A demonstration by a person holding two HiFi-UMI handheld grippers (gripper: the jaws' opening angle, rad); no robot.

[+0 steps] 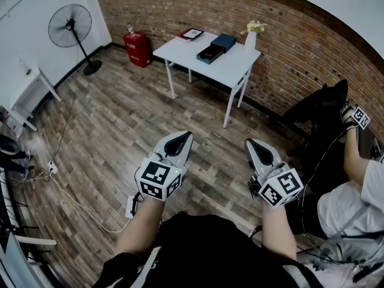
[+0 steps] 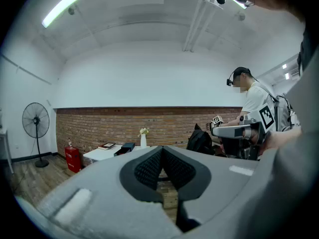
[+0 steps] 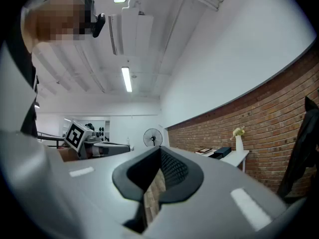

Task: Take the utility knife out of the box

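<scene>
A dark box point(image 1: 210, 54) lies open on the white table point(image 1: 231, 68) far across the room, with its blue lid point(image 1: 224, 41) beside it. What is inside is too small to tell. I hold both grippers level in front of me, well short of the table. My left gripper point(image 1: 186, 136) is shut and empty; in its own view its jaws point(image 2: 162, 150) meet, with the box point(image 2: 124, 148) small and distant. My right gripper point(image 1: 249, 143) is shut and empty too, its tips point(image 3: 159, 151) touching, and the box point(image 3: 220, 153) far off to the right.
A white vase with flowers point(image 1: 251, 36) and a red book point(image 1: 190, 35) share the table. A red cabinet point(image 1: 137, 48) and a standing fan point(image 1: 73, 30) stand at the back left. Another person point(image 1: 354, 191) with grippers sits at my right, next to a black bag point(image 1: 318, 110). Cables point(image 1: 72, 197) lie on the wood floor.
</scene>
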